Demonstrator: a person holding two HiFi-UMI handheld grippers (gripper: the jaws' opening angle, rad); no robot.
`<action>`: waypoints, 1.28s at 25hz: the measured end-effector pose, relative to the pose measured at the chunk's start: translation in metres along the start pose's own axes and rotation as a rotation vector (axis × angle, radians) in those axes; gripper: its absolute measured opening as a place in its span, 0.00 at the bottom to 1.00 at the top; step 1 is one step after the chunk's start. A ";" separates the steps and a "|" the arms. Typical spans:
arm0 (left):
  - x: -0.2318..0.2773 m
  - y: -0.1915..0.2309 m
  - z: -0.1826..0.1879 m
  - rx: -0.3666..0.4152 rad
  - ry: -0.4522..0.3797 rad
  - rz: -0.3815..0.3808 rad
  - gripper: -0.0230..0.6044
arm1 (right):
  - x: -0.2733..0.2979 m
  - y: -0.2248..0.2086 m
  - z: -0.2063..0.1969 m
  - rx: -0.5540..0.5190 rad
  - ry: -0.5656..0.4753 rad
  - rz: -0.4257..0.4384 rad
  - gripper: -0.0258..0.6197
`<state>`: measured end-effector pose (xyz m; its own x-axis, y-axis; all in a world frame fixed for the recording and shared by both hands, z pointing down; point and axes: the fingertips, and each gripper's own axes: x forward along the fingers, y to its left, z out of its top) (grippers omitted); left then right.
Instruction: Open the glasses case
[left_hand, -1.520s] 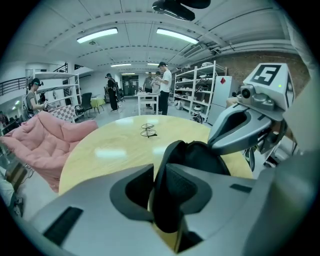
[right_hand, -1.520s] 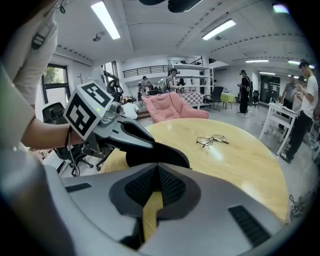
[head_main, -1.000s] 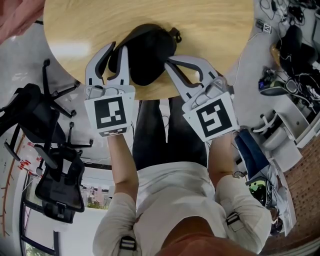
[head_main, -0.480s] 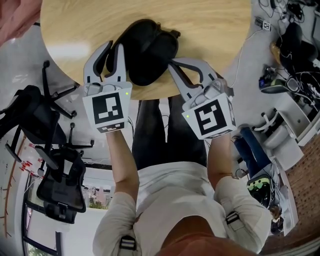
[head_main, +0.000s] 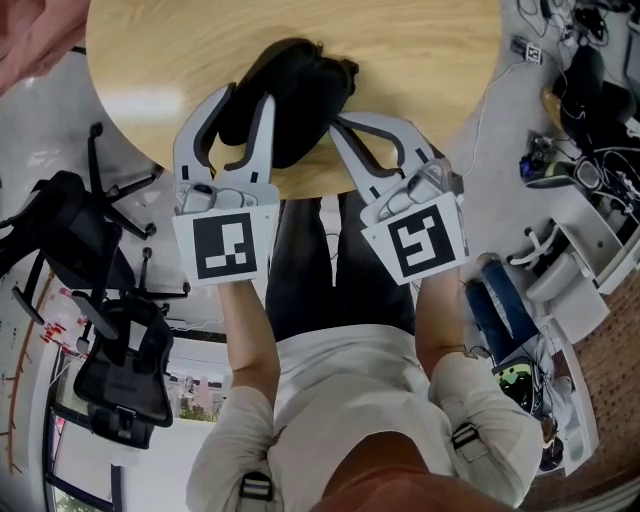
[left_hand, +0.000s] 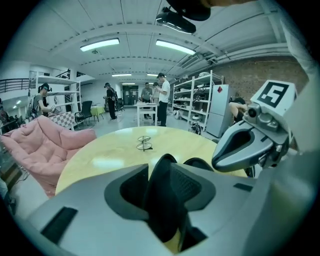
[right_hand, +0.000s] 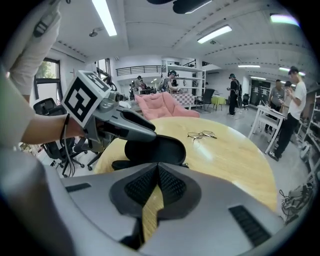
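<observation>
- case (head_main: 300, 110): black, on the table (head_main: 420, 60) close to its near edge, lid (left_hand: 167, 195) raised.
- left gripper (head_main: 243, 97): jaws have just been opening; lid stands loosely between them.
- right gripper (head_main: 337, 123): jaws together, empty, tip beside the case.
- recommendation: draw the left gripper clear without knocking the lid shut.
</observation>
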<state>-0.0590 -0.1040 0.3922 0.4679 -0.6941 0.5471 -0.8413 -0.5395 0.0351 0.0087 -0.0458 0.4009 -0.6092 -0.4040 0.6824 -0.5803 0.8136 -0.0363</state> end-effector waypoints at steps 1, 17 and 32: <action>-0.004 -0.002 0.004 -0.009 -0.011 -0.001 0.28 | -0.002 0.000 0.003 0.003 -0.014 -0.002 0.07; -0.050 -0.007 -0.001 -0.068 -0.061 -0.022 0.09 | -0.016 -0.013 0.034 0.216 -0.281 -0.120 0.07; -0.060 -0.019 -0.009 -0.088 -0.054 -0.039 0.07 | -0.019 -0.004 0.030 0.218 -0.276 -0.110 0.07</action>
<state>-0.0736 -0.0480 0.3665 0.5124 -0.6993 0.4985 -0.8417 -0.5242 0.1299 0.0063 -0.0541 0.3664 -0.6425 -0.6058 0.4691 -0.7338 0.6628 -0.1491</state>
